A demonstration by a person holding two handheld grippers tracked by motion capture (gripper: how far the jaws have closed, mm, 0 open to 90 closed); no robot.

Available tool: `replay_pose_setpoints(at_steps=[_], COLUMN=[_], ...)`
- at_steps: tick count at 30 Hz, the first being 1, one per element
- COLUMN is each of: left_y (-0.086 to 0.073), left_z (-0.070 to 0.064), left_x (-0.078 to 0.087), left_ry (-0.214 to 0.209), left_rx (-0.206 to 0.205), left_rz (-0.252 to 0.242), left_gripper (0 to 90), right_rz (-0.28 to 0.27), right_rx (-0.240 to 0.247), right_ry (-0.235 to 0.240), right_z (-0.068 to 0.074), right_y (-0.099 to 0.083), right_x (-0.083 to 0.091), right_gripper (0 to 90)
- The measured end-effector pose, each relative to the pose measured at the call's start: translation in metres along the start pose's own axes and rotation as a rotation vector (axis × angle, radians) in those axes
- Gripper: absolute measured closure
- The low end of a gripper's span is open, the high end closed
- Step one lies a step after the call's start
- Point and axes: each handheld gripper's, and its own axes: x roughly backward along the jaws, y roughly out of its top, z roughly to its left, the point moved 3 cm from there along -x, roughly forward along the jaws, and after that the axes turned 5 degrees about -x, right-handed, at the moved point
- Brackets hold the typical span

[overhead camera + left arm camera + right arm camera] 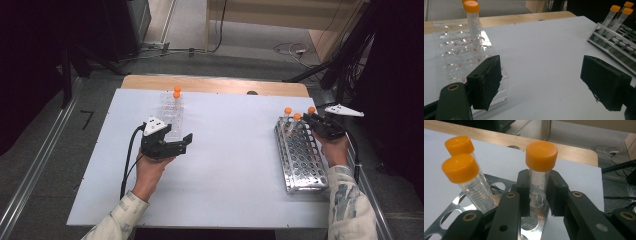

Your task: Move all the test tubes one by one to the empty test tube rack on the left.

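At the left of the white table top (225, 165), the left gripper (175, 146) rests low over the surface at the near end of the clear plastic tube rack (172, 114). Its jaws stand wide apart with nothing between them; in the left gripper view one black pad sits just beside the rack's near corner. Two orange-capped clear tubes (177, 92) stand upright at the rack's far end, close to the table's wooden far edge (215, 84).

Between the two racks the table top is bare across its whole middle, leaving wide room for movement.

At the right, the perforated metal tube rack (298, 155) lies with its long side running from near to far, close to the table's right edge. Three tubes stand at its far end. The right gripper (314, 120) is pinching the rightmost one, an orange-capped clear plastic tube (539, 172), just below its cap. The tube's long axis is upright, cap uppermost, and its lower end appears still within a rack hole, though the jaws hide the exact seat. The two neighbouring orange-capped tubes (464, 173) lean slightly away to its left, apart from it. Beyond the rack's far end only a narrow strip of table remains before the wooden edge.
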Motion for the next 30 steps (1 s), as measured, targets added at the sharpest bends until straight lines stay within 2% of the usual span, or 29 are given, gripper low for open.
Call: replay_pose_setpoints(at_steps=[9,12,19,23,30], left_y=[0.002,0.002,0.003,0.005,0.005], left_z=[0.001,0.000,-0.003,-0.004,-0.008], left_x=[0.004,0.003,0.004,0.005,0.005], left_ry=[0.004,0.004,-0.003,-0.007,-0.001], left_rx=[-0.009,-0.009,-0.018,-0.022,-0.043], left_rz=[-0.009,-0.008,-0.010,-0.014,-0.019], left_gripper=[17.3,17.1,17.1,17.1,17.1], right_rz=[-0.047,-0.074,-0.098,-0.075,-0.067], right_rx=[0.003,0.003,0.001,0.003,0.026], right_ry=[-0.030,-0.029,-0.022,-0.027,0.023], right_z=[0.004,0.006,0.012,0.023,0.051], right_y=[0.018,0.026,0.040,0.039,0.031], right_x=[0.022,0.032,0.054,0.065,0.082], right_gripper=[71.8,71.8,71.8,71.8,71.8])
